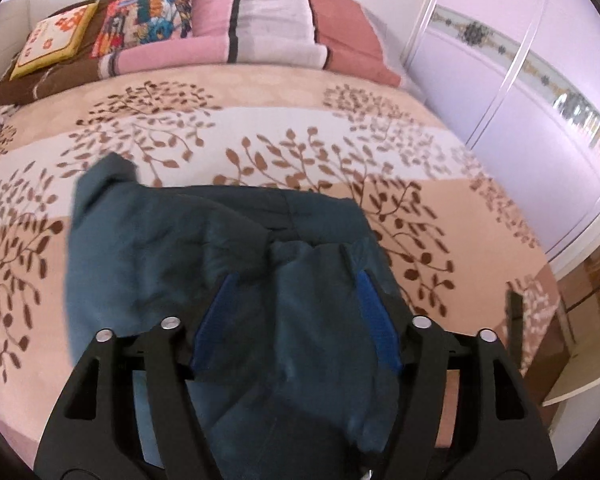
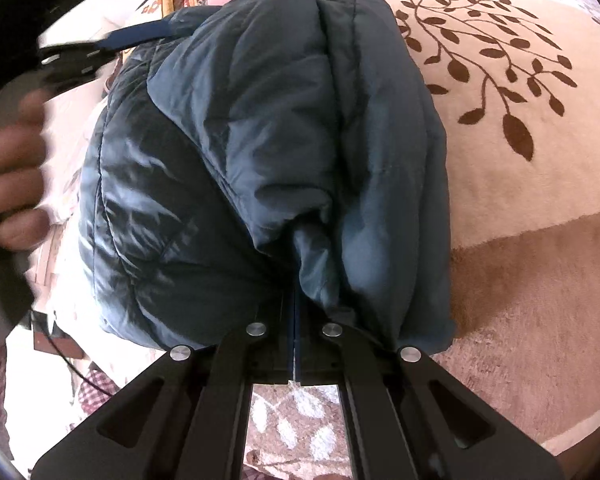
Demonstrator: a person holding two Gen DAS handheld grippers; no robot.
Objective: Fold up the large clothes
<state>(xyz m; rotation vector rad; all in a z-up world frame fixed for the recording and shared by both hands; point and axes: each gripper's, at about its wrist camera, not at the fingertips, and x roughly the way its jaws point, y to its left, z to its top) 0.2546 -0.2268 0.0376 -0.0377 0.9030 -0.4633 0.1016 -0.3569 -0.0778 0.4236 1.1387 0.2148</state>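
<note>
Right gripper (image 2: 295, 300): clamping a bunched fold of the dark teal padded jacket (image 2: 259, 140), jaws fully closed on the fabric. Jacket: bulging forward from that grip, lying on the leaf-patterned bed cover (image 2: 520, 160). At left edge of right wrist view: a hand (image 2: 11, 184) wrapping around a blurred black handle.

Left gripper (image 1: 295, 280): standing with jaws wide apart, blue pads (image 1: 374, 320) framing jacket fabric; pressing on it or not: cannot tell. Jacket (image 1: 179, 248): spreading ahead across the bed cover (image 1: 259, 128). Farther back: striped pink blanket (image 1: 259, 32) and patterned cushions (image 1: 147, 16) sitting at the head of the bed. At far right: white wardrobe doors (image 1: 500, 80) standing.
</note>
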